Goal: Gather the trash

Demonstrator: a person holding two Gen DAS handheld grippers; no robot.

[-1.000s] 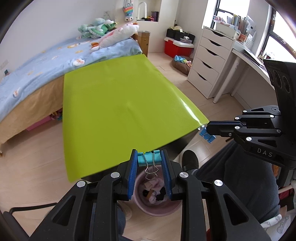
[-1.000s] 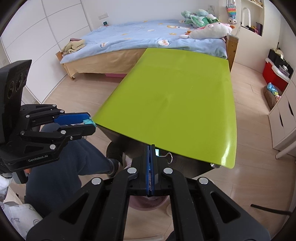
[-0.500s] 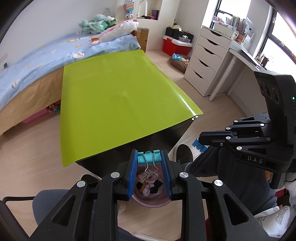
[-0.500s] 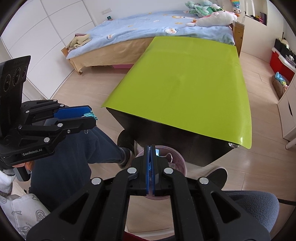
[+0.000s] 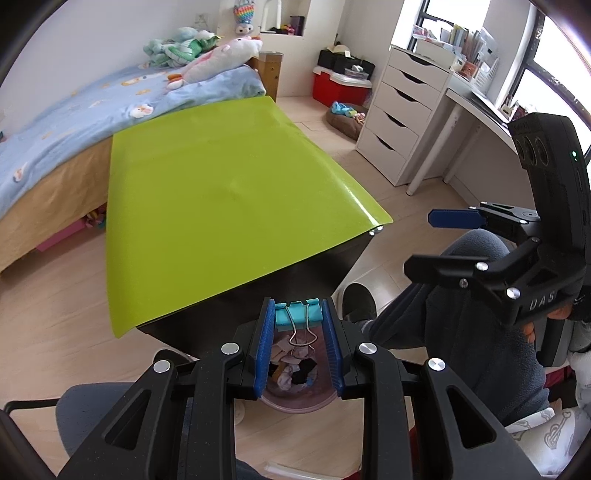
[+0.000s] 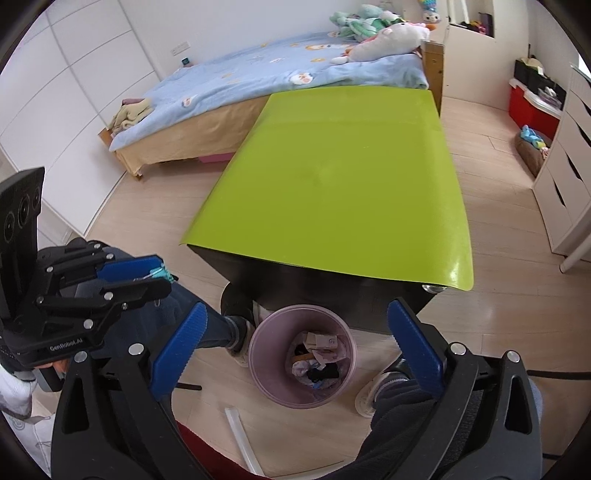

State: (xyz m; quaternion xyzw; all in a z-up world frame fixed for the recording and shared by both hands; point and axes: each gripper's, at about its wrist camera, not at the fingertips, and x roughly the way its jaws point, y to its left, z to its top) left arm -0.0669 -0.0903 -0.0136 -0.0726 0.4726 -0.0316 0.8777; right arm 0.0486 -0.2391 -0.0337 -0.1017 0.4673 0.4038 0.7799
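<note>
"GenRobot.AI" left claw [image 6: 157, 278] — clip [image 5: 297, 314].

1. The left gripper [image 5: 297, 334] is covering most of the pink bin [image 5: 295, 400] in the left wrist view.
2. The table [image 6: 332, 184] is hiding the bin's [image 6: 303, 356] far rim in the right wrist view.
3. Scraps in the bin are staying too jumbled to identify.
4. The frame edge is cutting off the white strip [image 6: 243, 439] on the floor.

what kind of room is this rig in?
A bedroom, probably a child's. A bed with a blue cartoon-print duvet and plush toys stands behind the green-topped table, and a white drawer unit sits by a desk under the window.
</note>
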